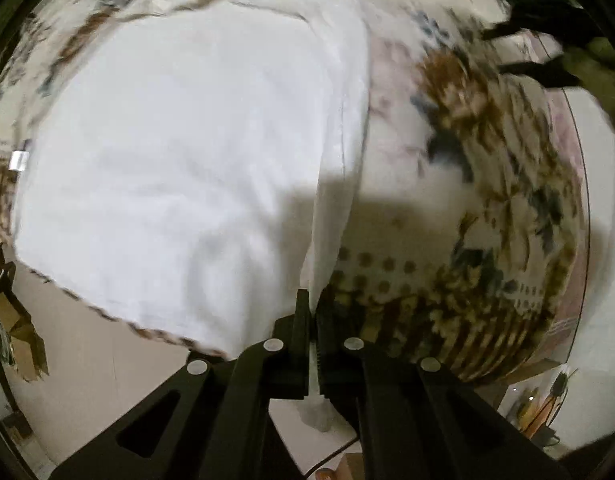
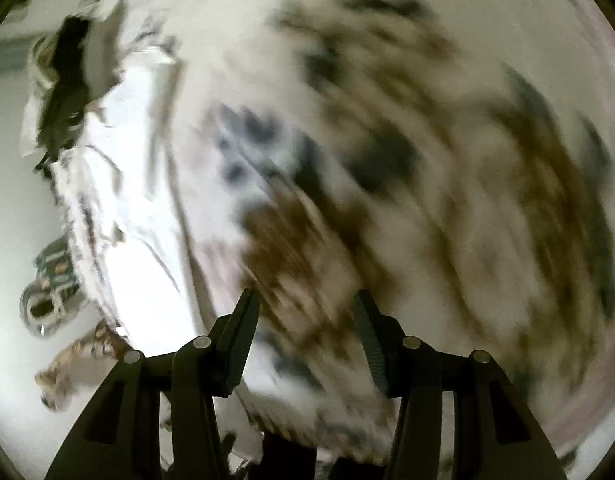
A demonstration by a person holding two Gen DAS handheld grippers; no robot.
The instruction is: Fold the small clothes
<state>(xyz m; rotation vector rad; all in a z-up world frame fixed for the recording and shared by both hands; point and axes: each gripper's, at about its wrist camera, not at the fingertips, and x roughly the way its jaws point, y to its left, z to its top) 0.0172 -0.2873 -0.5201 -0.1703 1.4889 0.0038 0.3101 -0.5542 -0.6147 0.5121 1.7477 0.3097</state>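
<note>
Two tools are mine: the left tool [image 1: 312, 312] is clamped on the near edge of a white garment [image 1: 167, 168], which spreads ahead and to its left over the patterned cloth [image 1: 487, 184] on the bench. My right tool [image 2: 305, 312] hangs parted and empty above that blurred cloth.

Patterned tablecloth [image 2: 387, 160] motion-blurred throughout the right wrist view

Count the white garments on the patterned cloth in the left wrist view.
1. A white garment lies spread over the patterned cloth, its near edge pinched in the shut left gripper. Blur may hide others.
</note>
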